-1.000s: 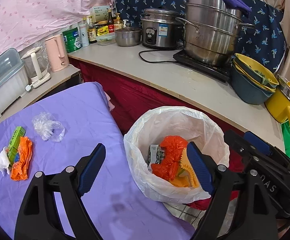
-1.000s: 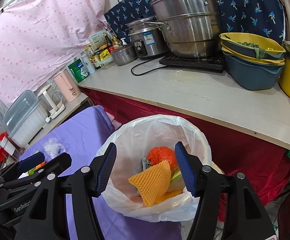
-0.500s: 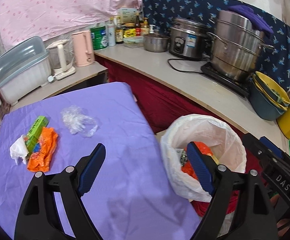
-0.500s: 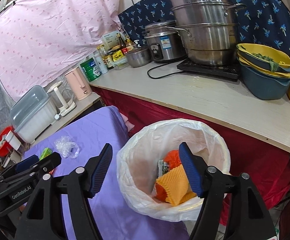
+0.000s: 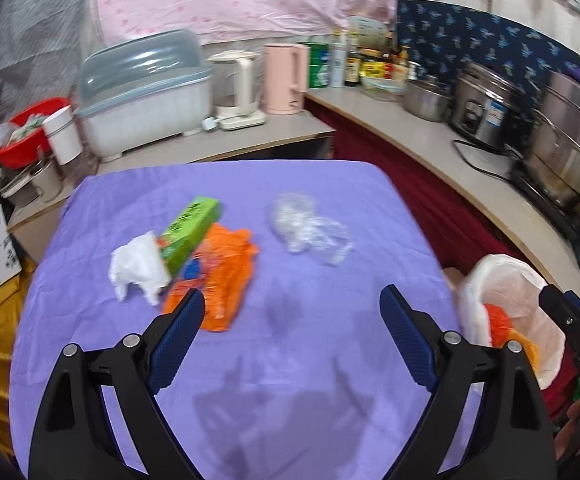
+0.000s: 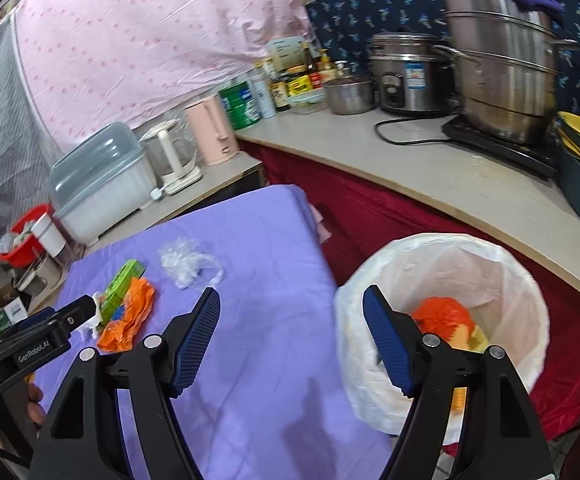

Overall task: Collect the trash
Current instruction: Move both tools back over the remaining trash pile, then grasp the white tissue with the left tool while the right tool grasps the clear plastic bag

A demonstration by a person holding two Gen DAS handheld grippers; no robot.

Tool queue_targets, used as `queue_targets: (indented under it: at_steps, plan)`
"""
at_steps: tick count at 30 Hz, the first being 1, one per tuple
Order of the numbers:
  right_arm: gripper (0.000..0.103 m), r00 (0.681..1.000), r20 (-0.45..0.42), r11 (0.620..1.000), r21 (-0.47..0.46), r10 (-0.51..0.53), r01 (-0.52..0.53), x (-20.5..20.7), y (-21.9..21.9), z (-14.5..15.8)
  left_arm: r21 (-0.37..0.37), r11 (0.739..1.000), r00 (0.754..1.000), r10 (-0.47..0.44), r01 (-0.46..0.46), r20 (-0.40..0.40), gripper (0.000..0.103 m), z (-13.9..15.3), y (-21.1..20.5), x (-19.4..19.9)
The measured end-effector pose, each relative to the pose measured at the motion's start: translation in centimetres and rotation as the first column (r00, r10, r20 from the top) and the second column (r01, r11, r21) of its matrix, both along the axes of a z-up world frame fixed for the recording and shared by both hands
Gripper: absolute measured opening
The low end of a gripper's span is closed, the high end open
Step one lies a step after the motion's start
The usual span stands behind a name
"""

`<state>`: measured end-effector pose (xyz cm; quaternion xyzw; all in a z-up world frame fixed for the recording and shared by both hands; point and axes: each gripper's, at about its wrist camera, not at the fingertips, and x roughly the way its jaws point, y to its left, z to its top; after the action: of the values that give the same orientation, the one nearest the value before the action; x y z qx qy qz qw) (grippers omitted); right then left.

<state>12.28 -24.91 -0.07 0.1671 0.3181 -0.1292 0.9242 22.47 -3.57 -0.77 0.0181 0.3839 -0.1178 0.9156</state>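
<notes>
On the purple tablecloth (image 5: 290,380) lie a green box (image 5: 190,232), an orange bag (image 5: 222,276), a white crumpled scrap (image 5: 138,268) and a clear plastic wrapper (image 5: 309,228). My left gripper (image 5: 291,292) hovers over the cloth just short of this pile, its jaws opening with nothing between them. My right gripper (image 6: 290,291) stands open and empty over the gap between the table edge and the bin (image 6: 409,248). The white-lined bin holds an orange bag (image 6: 441,314) and a yellow foam net (image 6: 461,336). The clear wrapper (image 6: 188,262) lies ahead of the right gripper.
A curved counter (image 6: 429,176) with a red skirt runs behind the bin, carrying steel pots (image 6: 501,68), a rice cooker (image 6: 405,76) and stacked bowls. A lidded dish box (image 5: 142,96), kettles and a red basin (image 5: 22,132) stand beyond the table's far edge.
Both grippers swung left, away from the bin and over the table. The trash pile now sits ahead of the left gripper. The right jaws widened; the yellow net lies lower in the bin.
</notes>
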Motion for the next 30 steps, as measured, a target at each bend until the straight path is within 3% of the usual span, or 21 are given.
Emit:
queue_targets:
  at_steps: [6,13,24,30]
  plan:
    - [0.071,0.996,-0.03,0.997,0.027,0.079,-0.078,4.1,3.6,-1.5,-0.02,0.991,0.991,0.132,-0.133,-0.036,0.085,-1.4,6.2,2.6]
    - [0.071,0.988,-0.067,0.989,0.04,0.143,-0.14,9.2,6.6,-3.3,0.004,0.975,0.973,0.222,-0.222,-0.058,0.085,-3.2,11.4,5.6]
    - [0.071,0.971,-0.112,0.977,0.02,0.213,-0.212,18.8,9.4,-7.3,0.023,0.97,0.962,0.243,-0.242,-0.125,0.085,-7.8,14.9,11.6]
    - [0.071,0.963,-0.139,0.973,0.004,0.23,-0.232,22.7,9.9,-9.2,-0.025,0.975,0.962,0.211,-0.219,-0.174,0.085,-9.9,15.4,14.3]
